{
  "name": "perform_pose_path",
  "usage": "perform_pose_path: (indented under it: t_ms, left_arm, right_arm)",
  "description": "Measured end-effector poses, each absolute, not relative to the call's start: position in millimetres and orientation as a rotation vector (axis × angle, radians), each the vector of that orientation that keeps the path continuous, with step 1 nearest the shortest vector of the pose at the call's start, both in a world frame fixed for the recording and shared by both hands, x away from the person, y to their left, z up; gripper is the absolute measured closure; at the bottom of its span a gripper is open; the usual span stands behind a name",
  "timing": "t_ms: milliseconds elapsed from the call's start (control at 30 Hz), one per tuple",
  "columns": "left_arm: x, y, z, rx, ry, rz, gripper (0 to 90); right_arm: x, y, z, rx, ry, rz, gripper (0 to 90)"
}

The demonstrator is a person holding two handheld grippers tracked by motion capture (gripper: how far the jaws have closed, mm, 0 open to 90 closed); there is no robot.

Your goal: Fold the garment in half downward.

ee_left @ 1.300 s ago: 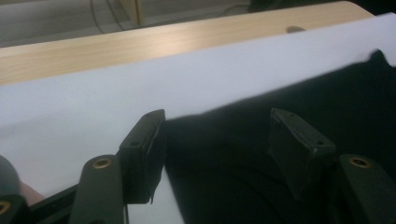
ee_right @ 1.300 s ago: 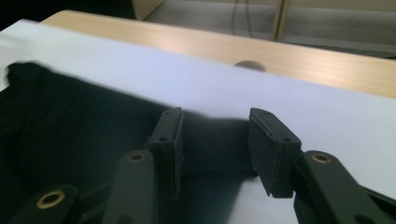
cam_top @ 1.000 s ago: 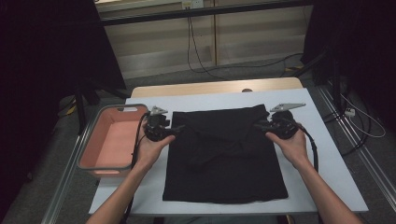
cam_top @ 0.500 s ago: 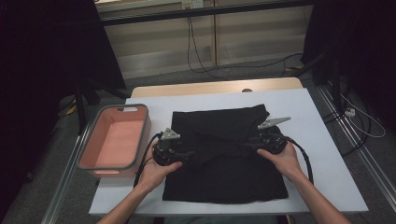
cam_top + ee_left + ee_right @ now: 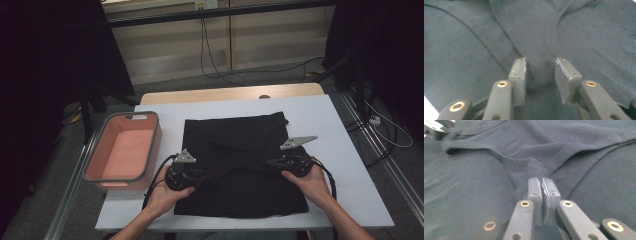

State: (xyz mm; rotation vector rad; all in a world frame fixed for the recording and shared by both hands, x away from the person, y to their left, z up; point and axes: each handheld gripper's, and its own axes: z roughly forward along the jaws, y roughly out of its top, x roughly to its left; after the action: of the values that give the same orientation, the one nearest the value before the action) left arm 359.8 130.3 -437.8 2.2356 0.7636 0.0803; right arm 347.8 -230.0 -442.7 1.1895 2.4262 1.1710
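We have the black garment [image 5: 240, 165] spread flat mid-table [image 5: 330, 125], partly folded toward us, so both ends can be drawn evenly. White margin lies open on the right and far sides; the pink bin [image 5: 122, 150] crowds the left edge. Our right gripper [image 5: 541, 187] is pinched tight on a fold, our left gripper [image 5: 540, 72] spread apart around a bunched ridge.

White table [image 5: 345, 150], grey floor [image 5: 50, 200], pale wall panels [image 5: 165, 45], dangling cables [image 5: 210, 55]
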Motion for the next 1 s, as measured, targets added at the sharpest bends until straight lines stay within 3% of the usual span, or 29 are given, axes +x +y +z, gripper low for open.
perform_pose_path:
  t_ms: [200, 500, 600, 733, 1000]
  left_arm:
    - [353, 128, -441, 2.285, 0.73, 0.062, 68.4]
    - [348, 132, -439, 2.286, 0.707, 0.061, 88.2]
    - [345, 134, -437, 2.295, 0.696, 0.048, 89.6]
    - [341, 138, -438, 2.282, 0.703, 0.038, 88.9]
    - [347, 134, -429, 2.22, 0.736, 0.067, 73.8]
  right_arm:
    - [328, -229, -445, 1.157, 2.458, 1.155, 79.8]
    - [306, -230, -444, 1.147, 2.483, 1.157, 69.9]
    - [302, -232, -442, 1.144, 2.469, 1.174, 68.4]
    - [305, -231, -438, 1.155, 2.438, 1.203, 67.6]
    - [319, -222, -431, 1.159, 2.394, 1.236, 68.0]
